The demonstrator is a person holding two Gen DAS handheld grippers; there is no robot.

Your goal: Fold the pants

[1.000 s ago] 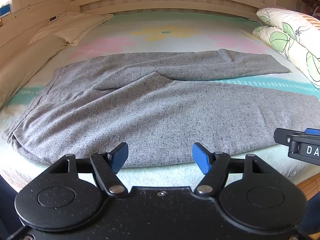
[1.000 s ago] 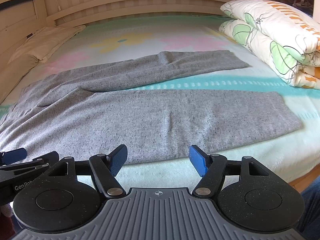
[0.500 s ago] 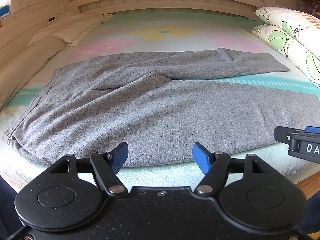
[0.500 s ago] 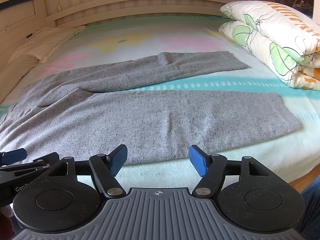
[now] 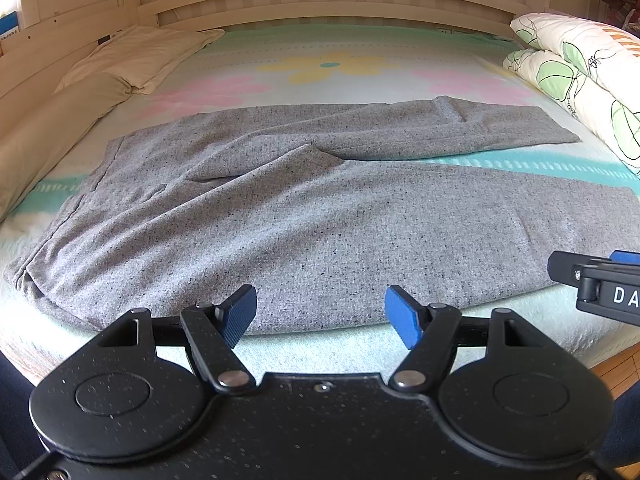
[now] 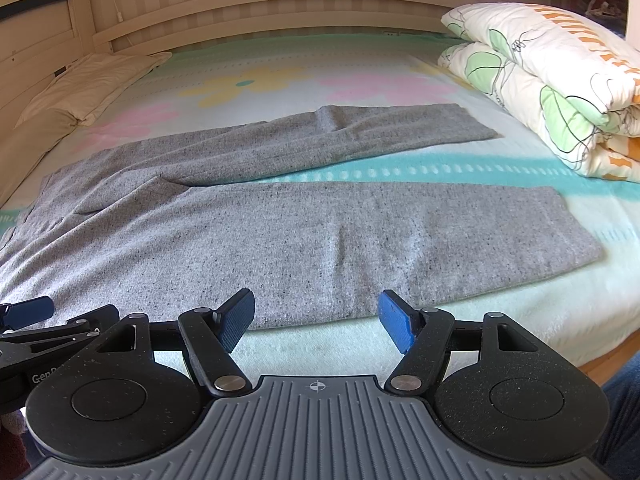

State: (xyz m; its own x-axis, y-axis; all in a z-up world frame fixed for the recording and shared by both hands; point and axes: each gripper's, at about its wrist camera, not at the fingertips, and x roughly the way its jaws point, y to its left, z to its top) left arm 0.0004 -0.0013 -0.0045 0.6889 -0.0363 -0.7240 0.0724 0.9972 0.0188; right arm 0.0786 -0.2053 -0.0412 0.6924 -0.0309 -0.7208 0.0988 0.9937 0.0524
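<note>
Grey speckled pants (image 5: 280,220) lie spread flat on the bed, waistband at the left, the two legs running right and splayed apart. They also show in the right wrist view (image 6: 280,236). My left gripper (image 5: 320,314) is open and empty, hovering just above the pants' near edge. My right gripper (image 6: 316,316) is open and empty, at the near edge of the near leg. Each gripper shows at the side of the other's view.
The bed (image 5: 328,64) has a flowered sheet and a wooden headboard. A cream pillow (image 5: 132,56) lies at the far left. A folded floral duvet (image 6: 552,80) is stacked at the right. The bed's near edge and wooden floor (image 6: 612,356) show at the lower right.
Both grippers have risen or tilted slightly, so the pants sit a little lower in view. The pants have not moved and both grippers stay open.
</note>
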